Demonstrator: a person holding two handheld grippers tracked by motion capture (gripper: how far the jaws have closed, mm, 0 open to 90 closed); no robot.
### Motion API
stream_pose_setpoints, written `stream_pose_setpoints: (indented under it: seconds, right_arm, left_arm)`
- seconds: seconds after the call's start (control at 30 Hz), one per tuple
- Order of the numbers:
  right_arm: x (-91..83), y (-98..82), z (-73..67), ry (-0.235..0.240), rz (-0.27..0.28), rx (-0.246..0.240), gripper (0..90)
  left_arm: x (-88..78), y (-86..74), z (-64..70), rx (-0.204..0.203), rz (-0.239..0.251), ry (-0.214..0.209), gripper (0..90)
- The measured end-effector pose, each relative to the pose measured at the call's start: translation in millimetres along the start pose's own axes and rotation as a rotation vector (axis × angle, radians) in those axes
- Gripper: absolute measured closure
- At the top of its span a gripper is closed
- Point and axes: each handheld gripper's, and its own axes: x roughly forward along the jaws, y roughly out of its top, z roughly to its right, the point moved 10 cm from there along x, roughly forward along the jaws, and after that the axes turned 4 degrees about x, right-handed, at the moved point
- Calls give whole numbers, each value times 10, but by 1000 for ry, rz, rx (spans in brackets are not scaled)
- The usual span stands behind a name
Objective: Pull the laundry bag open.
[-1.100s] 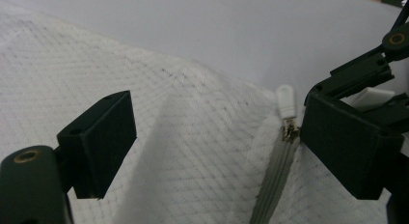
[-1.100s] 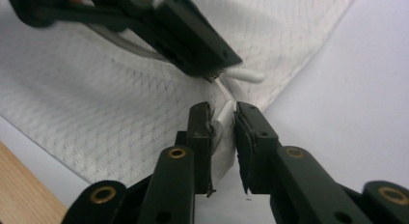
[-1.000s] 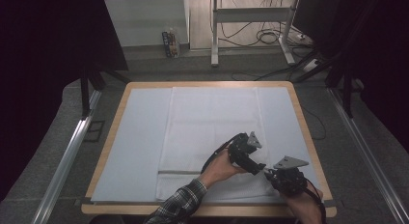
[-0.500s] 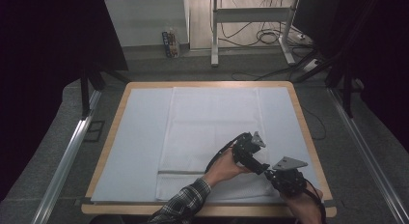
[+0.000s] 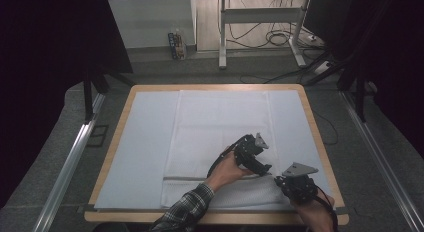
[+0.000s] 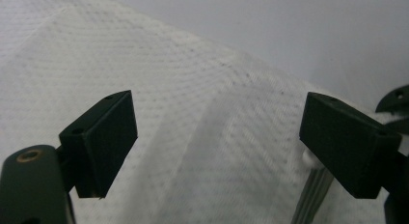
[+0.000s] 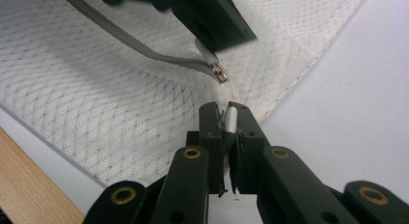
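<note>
Right claw (image 7: pixel 224 119) is clamped on the mesh bag's (image 7: pixel 96 89) zipper end; left claw (image 6: pixel 217 142) hangs wide open over the bag.

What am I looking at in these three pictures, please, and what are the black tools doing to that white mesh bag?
A person sits at a table covered with a pale sheet, holding a hand-operated two-jaw gripper in each hand. The high view looks down from above; the other two come from cameras riding on each gripper. A white mesh bag with a zipper lies flat on the sheet. The right gripper is shut on a white tab at the bag's zipper end. The left gripper hovers open over the mesh, holding nothing.
</note>
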Motion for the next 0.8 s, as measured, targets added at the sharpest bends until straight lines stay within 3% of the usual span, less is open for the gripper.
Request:
stream_pose_setpoints:
  seconds: [0.07,0.17,0.27,0.4,0.47,0.5,0.63,0.8]
  right_arm:
    - [-1,0,1,-5,0,-5,839]
    - [-2,0,2,-11,0,-16,842]
    - [-7,0,-4,-12,1,-36,845]
    - [-13,4,-10,-18,7,-61,845]
    - [-18,6,-13,-21,9,-69,846]
    - [-18,6,-13,-21,9,-69,846]
    - [-24,13,-15,-24,16,-80,844]
    - [-12,-1,-11,-29,6,-88,842]
  left_arm:
    - [-23,-7,-1,-11,8,-6,141]
    - [-102,-23,24,-18,24,-49,173]
    - [-157,-41,75,1,23,-101,283]
    - [-168,-27,173,-33,31,-201,432]
    - [-159,-21,244,-65,30,-292,532]
    - [-159,-21,244,-65,30,-292,554]
    - [-127,-64,359,-52,-5,-385,620]
    - [-154,-73,394,-34,-17,-404,699]
